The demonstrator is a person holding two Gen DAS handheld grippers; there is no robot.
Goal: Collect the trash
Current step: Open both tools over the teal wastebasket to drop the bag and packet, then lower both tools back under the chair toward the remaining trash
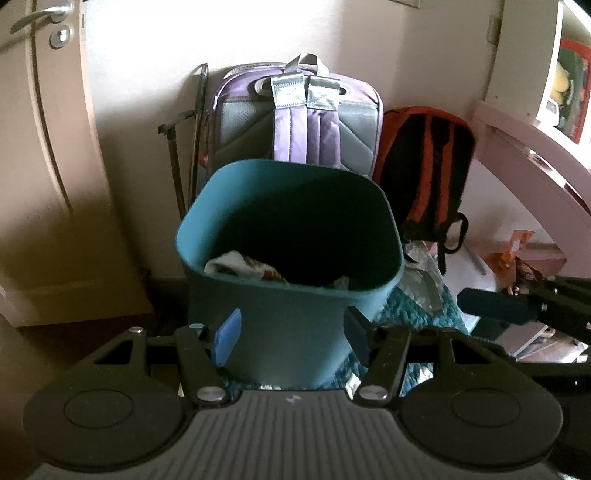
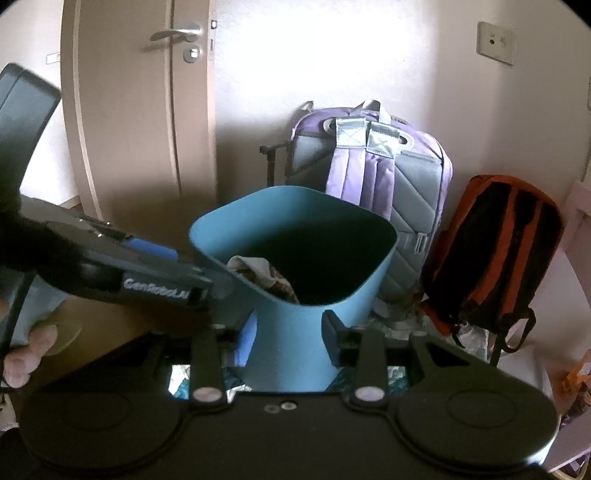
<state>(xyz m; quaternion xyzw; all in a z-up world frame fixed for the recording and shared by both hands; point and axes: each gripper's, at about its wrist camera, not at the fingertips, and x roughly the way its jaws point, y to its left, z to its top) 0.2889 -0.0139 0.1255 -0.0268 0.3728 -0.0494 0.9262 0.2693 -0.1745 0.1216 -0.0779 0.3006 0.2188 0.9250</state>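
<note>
Pretty dim room with a bright patch of light on the cream wall [image 2: 295, 66] at 12 o'clock. Beige door [image 2: 136, 110] with a silver lever handle [image 2: 177, 33] at 10, wall socket plate [image 2: 495, 42] at 2. A purple-and-grey backpack [image 1: 299, 118] leans on the wall, an orange-and-black backpack [image 1: 424, 166] just beside it at 3.

Purple backpack [image 1: 299, 122] — orange backpack [image 1: 424, 162] — door [image 2: 136, 92]

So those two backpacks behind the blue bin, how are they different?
The purple backpack is lilac with grey quilted padding; the orange backpack is orange and black. The purple backpack looks larger and stands upright and boxy, directly behind the bin, while the orange backpack sits to its right, lower and more slumped. Both lean against the wall with their shoulder straps facing out.
</note>
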